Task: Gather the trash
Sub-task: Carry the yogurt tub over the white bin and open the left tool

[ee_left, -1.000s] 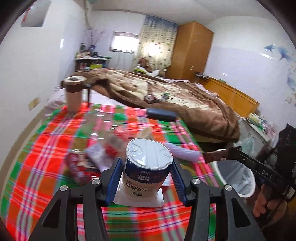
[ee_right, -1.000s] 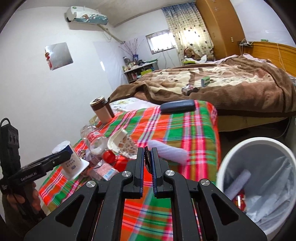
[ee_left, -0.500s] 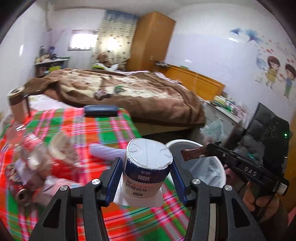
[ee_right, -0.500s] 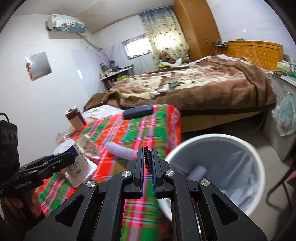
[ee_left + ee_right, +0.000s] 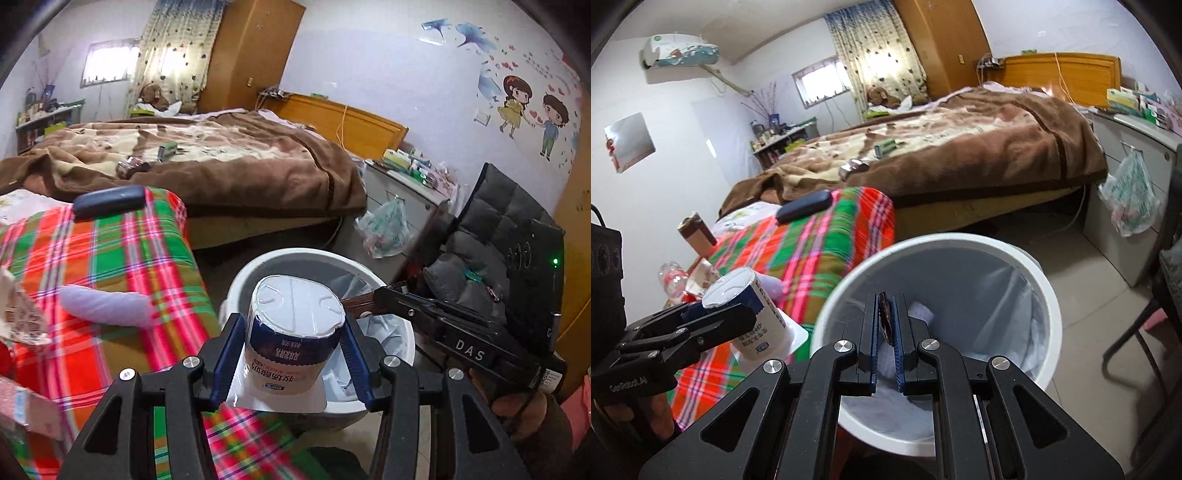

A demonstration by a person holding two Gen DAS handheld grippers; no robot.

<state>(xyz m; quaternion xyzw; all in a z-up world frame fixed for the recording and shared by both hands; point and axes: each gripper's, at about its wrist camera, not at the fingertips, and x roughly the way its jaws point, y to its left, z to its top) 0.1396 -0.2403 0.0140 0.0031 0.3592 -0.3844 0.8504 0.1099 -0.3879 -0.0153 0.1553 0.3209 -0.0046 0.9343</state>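
- Left tongs (image 5: 295, 354) are clamped on a white-and-blue yogurt cup (image 5: 291, 343), held upside down at the white trash bin's (image 5: 240, 284) 8 o'clock rim.
- Right tongs (image 5: 886, 325) are clenched on a thin dark wrapper scrap (image 5: 885, 317) over the bin's mouth.
- At the bin's 9 o'clock, the plaid-covered worktop (image 5: 122, 251) carries a pale lilac wrapper (image 5: 107, 306).

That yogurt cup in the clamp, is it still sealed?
Sealed, it seems: the yogurt cup carries a flat white foil lid across its top, unpeeled. Whether it is full cannot be told.
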